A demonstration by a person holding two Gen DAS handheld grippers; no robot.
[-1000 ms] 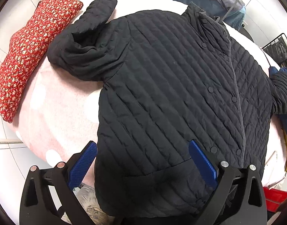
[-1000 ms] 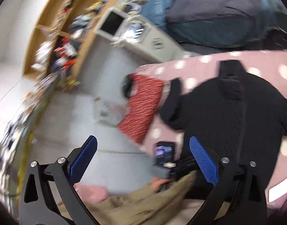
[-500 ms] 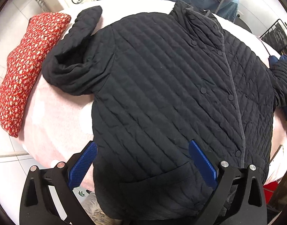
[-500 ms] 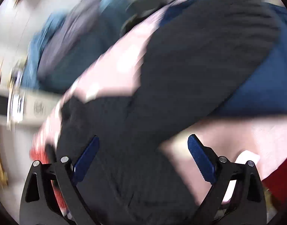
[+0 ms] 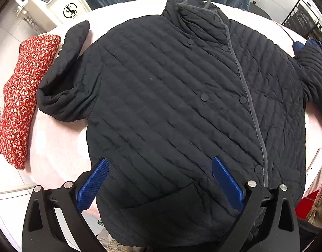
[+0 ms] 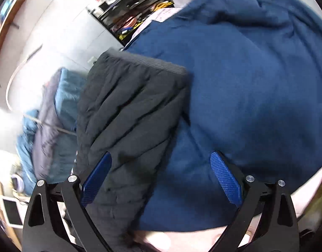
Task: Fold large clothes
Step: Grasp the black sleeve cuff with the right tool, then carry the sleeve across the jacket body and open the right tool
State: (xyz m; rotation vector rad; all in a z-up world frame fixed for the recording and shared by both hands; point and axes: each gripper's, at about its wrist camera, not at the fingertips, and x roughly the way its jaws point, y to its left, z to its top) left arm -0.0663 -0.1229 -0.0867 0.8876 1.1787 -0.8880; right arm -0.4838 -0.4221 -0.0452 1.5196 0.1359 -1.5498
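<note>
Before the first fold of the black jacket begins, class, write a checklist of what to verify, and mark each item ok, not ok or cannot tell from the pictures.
1. Jacket lies front up, spread on the pink cover: ok.
2. Front closed along its edge: ok.
3. Left sleeve flat: not ok, it is bent and bunched.
4. Right sleeve free of other clothes: not ok, it rests on a blue garment.
5. Left gripper jaws open, empty: ok.
6. Right gripper jaws open, over the right sleeve: ok.

One black jacket (image 5: 171, 105), one red cushion (image 5: 24, 96), one blue garment (image 6: 245, 94)
</note>
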